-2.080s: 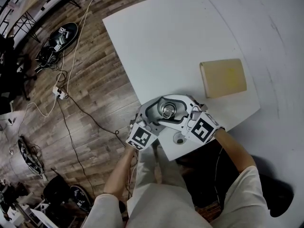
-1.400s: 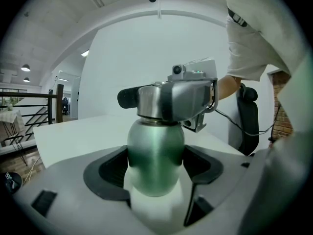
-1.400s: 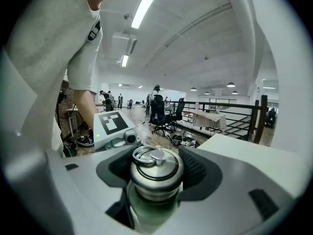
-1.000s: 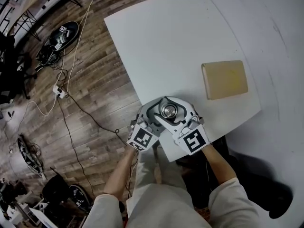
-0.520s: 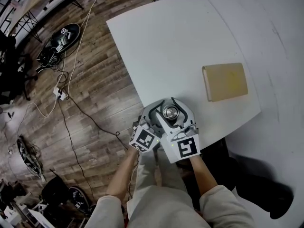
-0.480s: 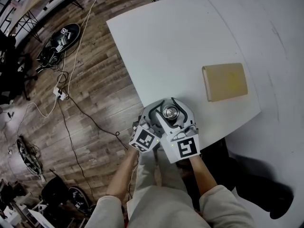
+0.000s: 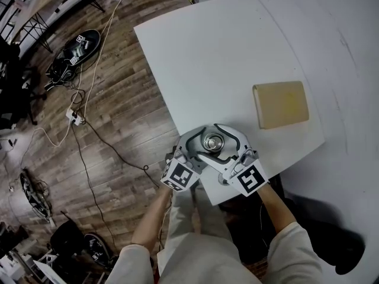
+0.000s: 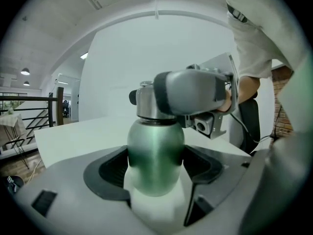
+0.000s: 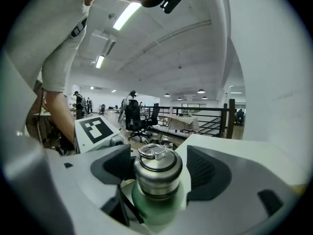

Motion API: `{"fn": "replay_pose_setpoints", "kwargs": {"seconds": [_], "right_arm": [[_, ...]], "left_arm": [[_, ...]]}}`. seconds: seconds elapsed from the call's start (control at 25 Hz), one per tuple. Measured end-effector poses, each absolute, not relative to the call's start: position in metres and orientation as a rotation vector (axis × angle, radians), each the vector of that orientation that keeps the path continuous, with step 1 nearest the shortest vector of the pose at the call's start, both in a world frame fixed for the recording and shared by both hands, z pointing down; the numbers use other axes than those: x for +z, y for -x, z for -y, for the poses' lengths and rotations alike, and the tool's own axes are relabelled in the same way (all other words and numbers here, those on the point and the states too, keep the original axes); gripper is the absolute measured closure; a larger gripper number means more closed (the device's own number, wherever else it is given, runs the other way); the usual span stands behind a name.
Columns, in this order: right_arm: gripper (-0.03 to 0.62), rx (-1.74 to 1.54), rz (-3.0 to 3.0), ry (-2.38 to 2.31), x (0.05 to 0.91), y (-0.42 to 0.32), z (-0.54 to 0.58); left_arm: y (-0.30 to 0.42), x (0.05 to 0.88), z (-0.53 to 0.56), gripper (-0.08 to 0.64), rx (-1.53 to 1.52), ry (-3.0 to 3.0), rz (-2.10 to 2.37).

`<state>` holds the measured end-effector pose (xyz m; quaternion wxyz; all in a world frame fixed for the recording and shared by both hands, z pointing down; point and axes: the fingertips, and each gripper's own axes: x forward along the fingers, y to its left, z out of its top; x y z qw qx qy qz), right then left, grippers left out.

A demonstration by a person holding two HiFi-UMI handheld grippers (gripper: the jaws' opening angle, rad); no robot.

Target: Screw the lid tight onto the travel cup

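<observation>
Clamping travel cup (image 8: pixel 155 146), left tool (image 8: pixel 156 168), base blurred

Satin green metal travel cup (image 8: pixel 155 155) with a brushed steel lid (image 9: pixel 157 173). Smooth matt white table (image 7: pixel 219 58); wood-plank floor (image 7: pixel 118 111) at left of frame. The tan block (image 7: pixel 280 103) at right looks matt, cardboard-like.

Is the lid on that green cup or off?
On: the steel lid sits atop the green cup, which stands upright.

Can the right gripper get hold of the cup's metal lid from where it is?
Probably yes: the lid sits between the right gripper's opening jaws with nothing in the way, and the left gripper clamps the travel cup.
</observation>
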<state>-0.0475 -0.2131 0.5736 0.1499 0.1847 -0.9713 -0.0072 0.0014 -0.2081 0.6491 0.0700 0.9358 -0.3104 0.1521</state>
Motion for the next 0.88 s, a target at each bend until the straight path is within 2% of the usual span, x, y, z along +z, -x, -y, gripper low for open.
{"fn": "replay_pose_setpoints", "kwargs": {"seconds": [0.24, 0.44, 0.56, 0.72, 0.88], "right_arm": [[0.282, -0.06, 2.755, -0.183, 0.575, 0.049, 0.203], [0.284, -0.091, 2.725, 0.021, 0.575, 0.052, 0.201], [0.29, -0.082, 2.716, 0.094, 0.575, 0.055, 0.198], [0.33, -0.083, 2.706, 0.158, 0.579, 0.057, 0.195], [0.334, -0.072, 2.727, 0.121, 0.577, 0.057, 0.197]], "left_arm": [[-0.001, 0.648, 0.207, 0.215, 0.459, -2.823, 0.924], [-0.002, 0.65, 0.207, 0.215, 0.462, -2.825, 0.917], [-0.002, 0.65, 0.207, 0.215, 0.464, -2.831, 0.911], [-0.001, 0.65, 0.208, 0.215, 0.463, -2.835, 0.907], [-0.001, 0.65, 0.209, 0.215, 0.464, -2.835, 0.911]]}}
